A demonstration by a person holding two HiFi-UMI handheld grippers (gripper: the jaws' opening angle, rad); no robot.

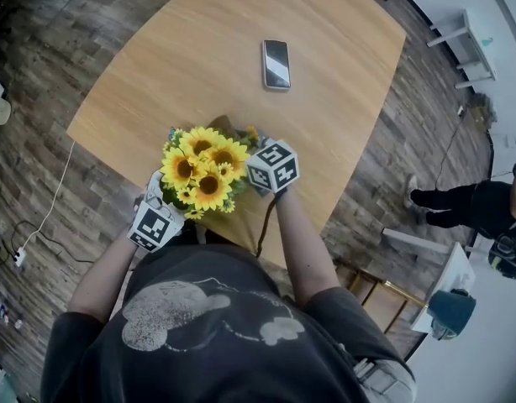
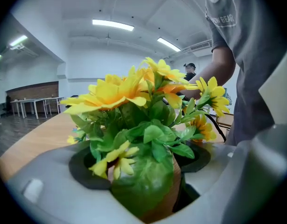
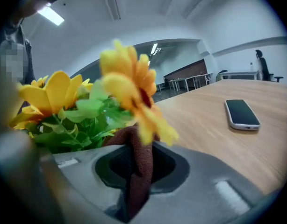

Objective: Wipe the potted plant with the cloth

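A potted plant with yellow sunflowers (image 1: 203, 170) stands at the near edge of the wooden table (image 1: 325, 124). In the left gripper view its brown pot (image 2: 169, 195) sits between the jaws behind a big green leaf, and my left gripper (image 2: 143, 174) is closed around it. From the head view that gripper (image 1: 160, 212) reaches in from the left, its tips hidden under the flowers. My right gripper (image 3: 134, 169) is shut on a dark brown cloth (image 3: 139, 157), which hangs against the blooms on the plant's right side. Its marker cube (image 1: 272, 166) sits just right of the flowers.
A phone (image 1: 276, 63) lies face up farther out on the table, also in the right gripper view (image 3: 241, 113). A white cable (image 1: 52, 212) runs over the floor at left. A person (image 1: 468, 204) and white furniture (image 1: 464, 44) are at right.
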